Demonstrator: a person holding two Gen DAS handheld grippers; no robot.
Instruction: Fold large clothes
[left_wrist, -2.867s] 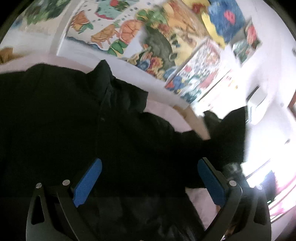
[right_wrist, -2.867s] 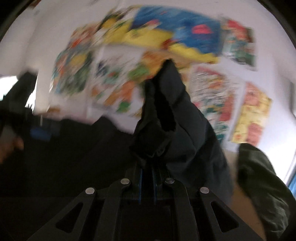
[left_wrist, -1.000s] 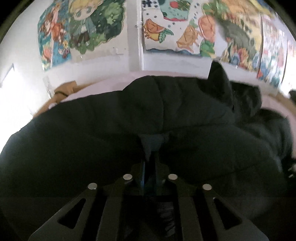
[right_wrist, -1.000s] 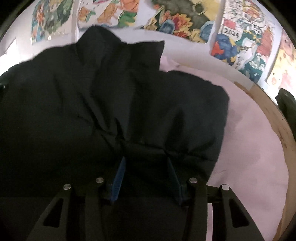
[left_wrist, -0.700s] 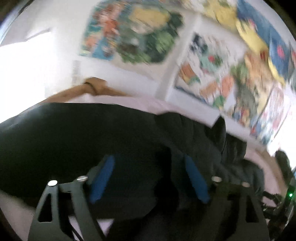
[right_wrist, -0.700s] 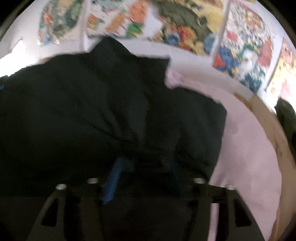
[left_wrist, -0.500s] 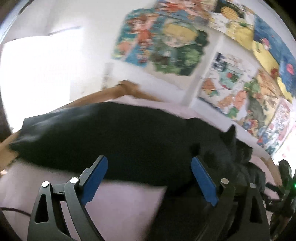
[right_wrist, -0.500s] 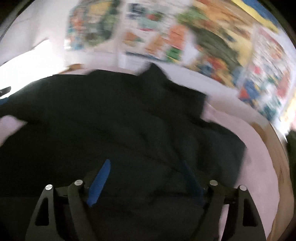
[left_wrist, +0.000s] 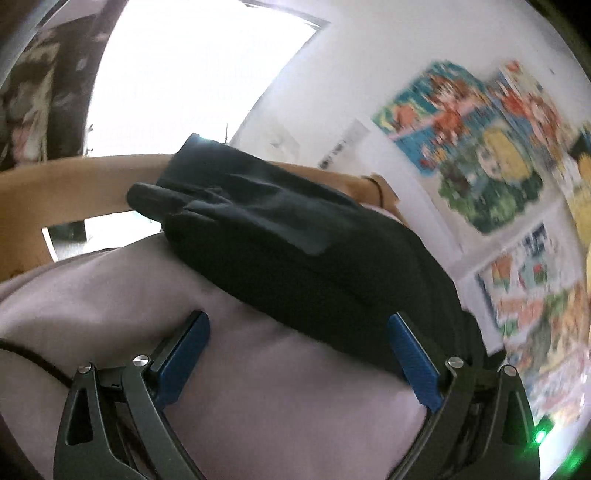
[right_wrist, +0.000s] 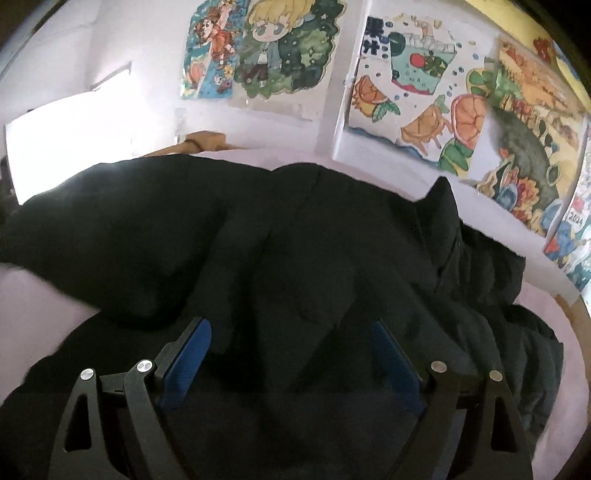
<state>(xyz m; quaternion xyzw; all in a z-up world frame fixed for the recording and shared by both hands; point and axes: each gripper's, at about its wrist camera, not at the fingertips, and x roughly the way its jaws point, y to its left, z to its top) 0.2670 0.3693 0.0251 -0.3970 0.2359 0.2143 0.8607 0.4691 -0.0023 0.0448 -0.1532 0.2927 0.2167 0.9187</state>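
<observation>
A pale pink sheet (left_wrist: 110, 295) covers the bed, and a light wooden frame (left_wrist: 55, 181) runs along its far left edge under a bright window (left_wrist: 192, 74). In the left wrist view the left gripper (left_wrist: 299, 354) is spread wide over bare sheet, its jaws having just been opening, with nothing between its blue pads (left_wrist: 184, 354). The black jacket (left_wrist: 295, 251) lies across the sheet, one end draped over the frame's rail, the rest running toward the bed's right side. The white wall (right_wrist: 288, 122) behind carries a row of bright cartoon posters (right_wrist: 266, 48). In the right wrist view the right gripper (right_wrist: 291, 358) is also spread, jaws just opened, hanging over the jacket's middle, its pads apart from the cloth. Pink sheet shows at the bed's left and right edges.
</observation>
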